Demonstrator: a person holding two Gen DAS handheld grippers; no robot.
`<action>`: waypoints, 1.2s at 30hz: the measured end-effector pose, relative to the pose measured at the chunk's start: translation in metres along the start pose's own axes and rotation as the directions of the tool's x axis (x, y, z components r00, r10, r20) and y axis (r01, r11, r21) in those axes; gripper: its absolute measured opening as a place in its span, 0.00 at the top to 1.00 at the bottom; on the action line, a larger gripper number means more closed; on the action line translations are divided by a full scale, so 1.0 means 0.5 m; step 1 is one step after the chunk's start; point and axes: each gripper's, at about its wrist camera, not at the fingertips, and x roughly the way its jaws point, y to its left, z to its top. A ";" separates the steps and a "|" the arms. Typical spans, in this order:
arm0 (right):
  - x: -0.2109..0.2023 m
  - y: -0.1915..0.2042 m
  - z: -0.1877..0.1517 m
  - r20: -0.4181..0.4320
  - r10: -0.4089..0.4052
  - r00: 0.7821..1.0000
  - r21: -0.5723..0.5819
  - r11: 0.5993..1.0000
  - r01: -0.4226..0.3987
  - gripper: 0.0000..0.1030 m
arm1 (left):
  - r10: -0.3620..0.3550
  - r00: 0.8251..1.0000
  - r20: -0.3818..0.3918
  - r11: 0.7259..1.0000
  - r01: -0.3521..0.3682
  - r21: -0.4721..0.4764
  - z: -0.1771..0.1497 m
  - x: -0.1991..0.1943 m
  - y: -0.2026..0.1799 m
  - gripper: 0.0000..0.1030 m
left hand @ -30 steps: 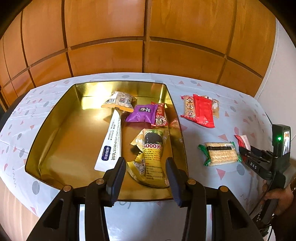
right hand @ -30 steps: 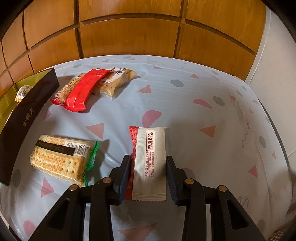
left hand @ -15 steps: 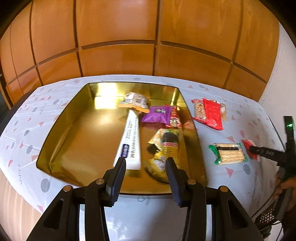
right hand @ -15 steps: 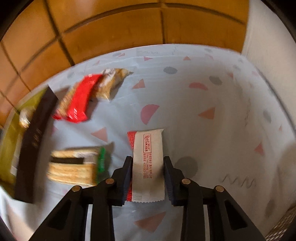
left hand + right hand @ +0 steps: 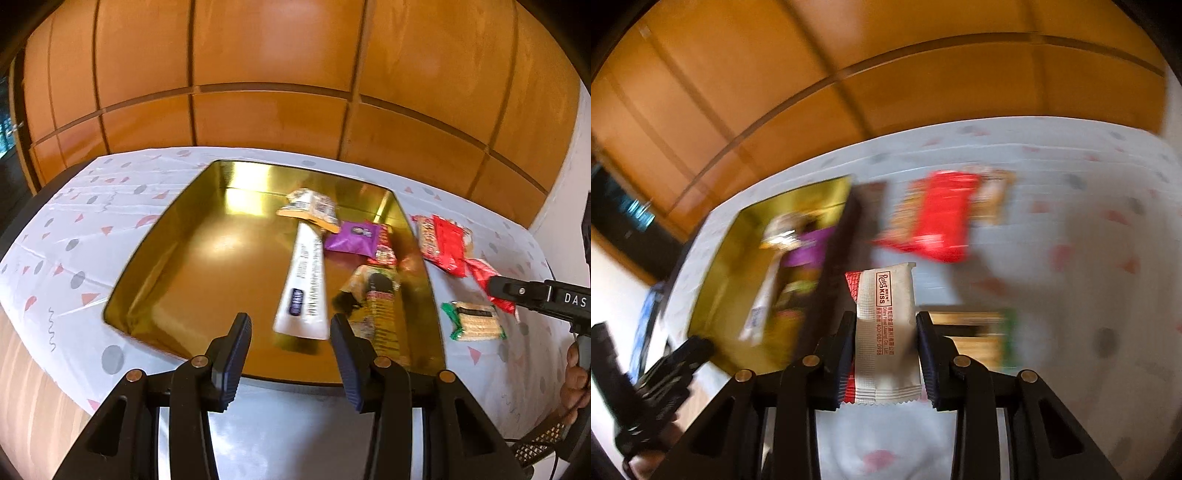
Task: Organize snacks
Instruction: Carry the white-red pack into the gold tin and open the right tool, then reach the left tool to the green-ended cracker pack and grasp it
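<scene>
My right gripper (image 5: 885, 349) is clamped on a white-and-red wafer packet (image 5: 886, 332); its jaws have just been closing on it, and both pads press its long edges. In the right wrist view the packet sits sharp at lower centre with red print readable, while everything behind it is smeared by blur. Only this view shows the packet's white face. From the left wrist view I see just a crumpled red end of it (image 5: 487, 282) sticking out past the black fingers at the right edge of the frame, above the cloth.

My left gripper (image 5: 291, 356) stands apart with nothing between its fingers, at the near rim of the gold tray (image 5: 177, 258). This view is the clear one for the tray's contents: a long white tube (image 5: 306, 284), a purple packet (image 5: 351, 242), a yellow-and-black packet (image 5: 376, 302) and a pale packet (image 5: 310, 205) at the far side. On the table (image 5: 74, 240) to the right of the tray lie a red packet (image 5: 445, 245) on others and a green-edged cracker pack (image 5: 476, 321). My hand (image 5: 574, 387) shows at the lower right edge.
</scene>
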 end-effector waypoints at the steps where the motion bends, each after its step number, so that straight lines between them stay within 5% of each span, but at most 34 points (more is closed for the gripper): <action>1: 0.015 0.030 0.003 -0.022 0.028 0.999 -0.027 0.999 -0.029 0.68 | 0.008 1.000 0.000 1.000 -0.008 -0.009 -0.001 0.000 0.009 0.56; 10: 0.147 0.209 0.048 -0.167 0.220 0.961 -0.036 0.973 -0.229 0.68 | 0.053 0.998 -0.017 0.995 -0.054 -0.087 -0.006 0.009 0.073 0.56; 18: 0.265 0.270 0.087 -0.185 0.270 0.945 0.075 0.962 -0.261 0.59 | 0.052 0.998 -0.025 0.994 -0.055 -0.094 -0.008 0.011 0.087 0.56; 36: 0.096 0.171 0.034 -0.033 0.130 0.991 -0.086 0.987 -0.133 0.49 | 0.032 0.999 -0.019 0.999 -0.032 -0.015 -0.007 0.000 0.022 0.56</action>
